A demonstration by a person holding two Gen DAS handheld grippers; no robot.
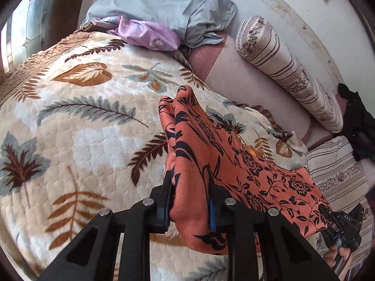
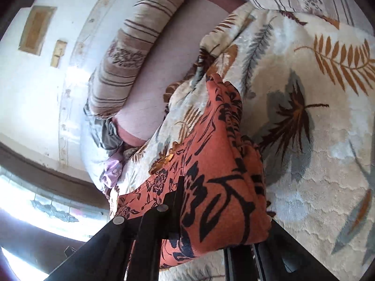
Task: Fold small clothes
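An orange garment with black floral print (image 1: pixel 211 154) hangs stretched between both grippers above a cream leaf-patterned blanket (image 1: pixel 82 128). My left gripper (image 1: pixel 189 199) is shut on one bunched end of the garment, which drapes over its fingers. The right gripper (image 1: pixel 337 224) shows at the lower right of the left wrist view, pinching the other end. In the right wrist view the right gripper (image 2: pixel 222 210) is shut on the orange garment (image 2: pixel 218 164), which covers its right finger; the blanket (image 2: pixel 316 140) lies below.
A striped bolster pillow (image 1: pixel 288 70) lies on a pink sheet (image 1: pixel 246 84) by the white wall. A grey pillow (image 1: pixel 164 7) and a lilac cloth (image 1: pixel 145 32) sit at the bed's far end. A striped pillow (image 1: pixel 339 178) and a dark object (image 1: pixel 358 121) are at right.
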